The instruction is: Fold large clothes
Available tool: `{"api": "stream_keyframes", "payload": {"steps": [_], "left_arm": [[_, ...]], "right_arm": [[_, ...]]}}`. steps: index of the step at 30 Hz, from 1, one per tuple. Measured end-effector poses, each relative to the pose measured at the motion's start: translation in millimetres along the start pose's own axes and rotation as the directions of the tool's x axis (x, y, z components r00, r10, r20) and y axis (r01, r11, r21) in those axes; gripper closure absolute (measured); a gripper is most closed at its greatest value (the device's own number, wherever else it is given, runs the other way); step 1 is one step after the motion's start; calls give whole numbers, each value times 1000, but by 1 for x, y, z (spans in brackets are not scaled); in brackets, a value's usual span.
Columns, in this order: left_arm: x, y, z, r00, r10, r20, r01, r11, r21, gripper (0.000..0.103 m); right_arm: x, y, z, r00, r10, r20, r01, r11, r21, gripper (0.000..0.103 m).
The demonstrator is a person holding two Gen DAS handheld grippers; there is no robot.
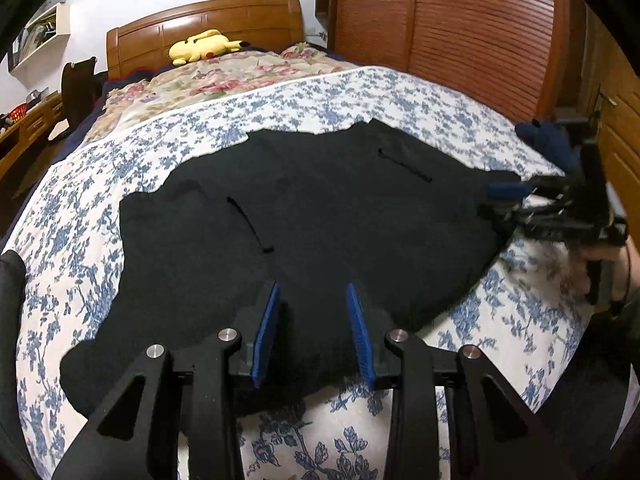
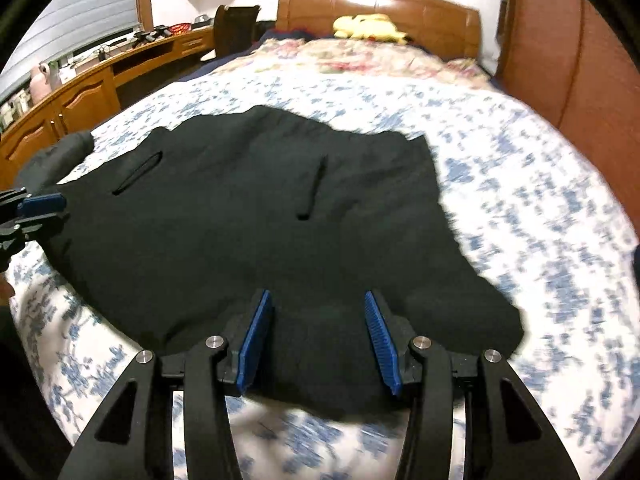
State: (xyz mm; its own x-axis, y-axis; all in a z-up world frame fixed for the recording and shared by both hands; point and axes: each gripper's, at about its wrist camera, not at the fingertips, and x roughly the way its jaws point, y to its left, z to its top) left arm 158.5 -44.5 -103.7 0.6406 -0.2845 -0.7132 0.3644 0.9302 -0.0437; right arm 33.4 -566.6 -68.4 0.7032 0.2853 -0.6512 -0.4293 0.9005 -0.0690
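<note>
A large black garment [image 1: 304, 224] with two slit pockets lies spread on the blue floral bedspread [image 1: 360, 96]. My left gripper [image 1: 314, 292] is open, its blue pads over the garment's near edge, nothing between them. My right gripper [image 2: 318, 300] is also open over the garment's [image 2: 256, 216] near edge on its side. The right gripper also shows at the right edge of the left wrist view [image 1: 504, 200]. The left gripper shows at the left edge of the right wrist view [image 2: 40, 208].
A yellow plush toy [image 1: 204, 46] lies by the wooden headboard [image 1: 208, 24]. A pink floral quilt [image 1: 224, 76] covers the bed's head end. A slatted wooden wardrobe [image 1: 460, 24] stands to the right, a wooden desk [image 2: 100, 80] and chair [image 2: 234, 28] to the left.
</note>
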Motion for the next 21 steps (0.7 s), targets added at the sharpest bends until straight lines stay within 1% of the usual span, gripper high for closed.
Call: {"api": "stream_keyframes", "payload": {"steps": [4, 7, 11, 13, 16, 18, 21], "left_arm": [[7, 1, -7, 999, 14, -31, -14, 1000, -4, 67], [14, 2, -11, 998, 19, -52, -20, 1000, -9, 67], [23, 0, -16, 996, 36, -78, -36, 999, 2, 67], [26, 0, -17, 996, 43, -82, -43, 999, 5, 67], [25, 0, -18, 996, 47, -79, -47, 999, 0, 67], [25, -1, -18, 996, 50, -78, -50, 999, 0, 67], [25, -2, -19, 996, 55, -77, -55, 999, 1, 67]], "right_arm": [[-4, -12, -7, 999, -50, 4, 50, 999, 14, 53], [0, -14, -12, 994, -105, 14, 105, 994, 22, 51], [7, -12, -13, 995, -99, 5, 99, 994, 41, 44], [9, -8, -13, 993, -115, -4, 115, 993, 21, 42], [12, -8, -14, 992, -125, -26, 125, 992, 12, 37], [13, -12, -15, 992, -121, -34, 123, 992, 34, 30], [14, -22, -14, 995, -85, -45, 88, 993, 78, 27]]}}
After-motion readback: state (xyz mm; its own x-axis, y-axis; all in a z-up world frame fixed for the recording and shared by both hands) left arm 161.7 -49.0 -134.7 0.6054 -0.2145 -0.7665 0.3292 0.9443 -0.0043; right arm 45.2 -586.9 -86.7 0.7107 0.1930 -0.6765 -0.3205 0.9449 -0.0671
